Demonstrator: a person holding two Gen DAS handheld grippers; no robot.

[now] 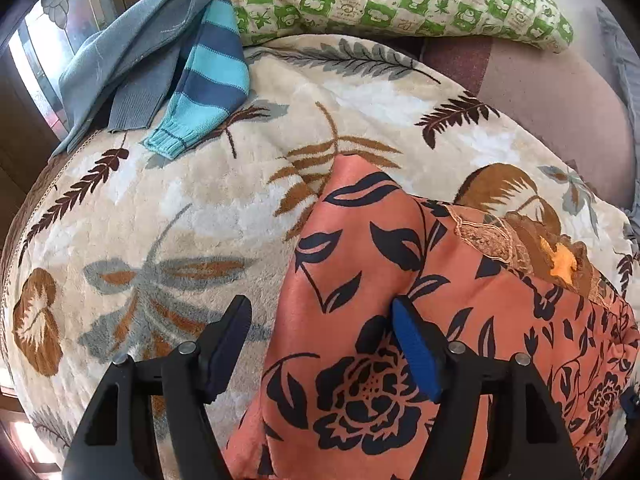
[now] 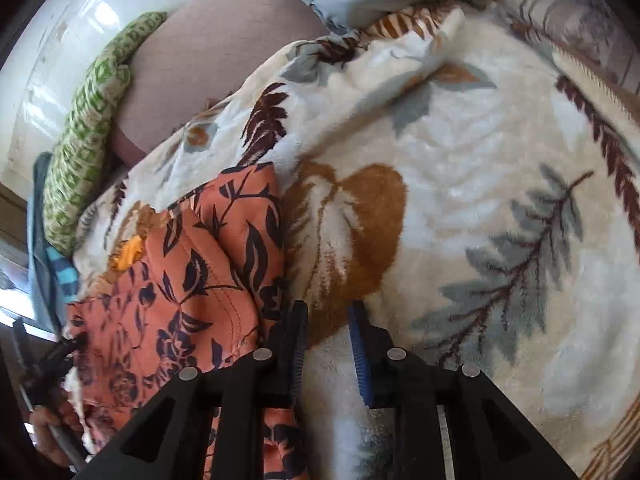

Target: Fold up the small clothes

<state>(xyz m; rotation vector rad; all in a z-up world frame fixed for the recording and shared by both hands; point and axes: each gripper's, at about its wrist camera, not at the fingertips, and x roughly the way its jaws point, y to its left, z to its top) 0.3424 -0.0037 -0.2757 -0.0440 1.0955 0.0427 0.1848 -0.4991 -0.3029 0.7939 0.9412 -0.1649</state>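
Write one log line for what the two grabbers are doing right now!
left gripper: open, straddling orange floral garment edge | right gripper: open, nothing held, beside garment | blanket underneath

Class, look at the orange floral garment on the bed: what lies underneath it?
The orange floral garment lies on a cream leaf-patterned blanket, which shows all around it. Whatever is directly beneath the garment is covered and cannot be seen.
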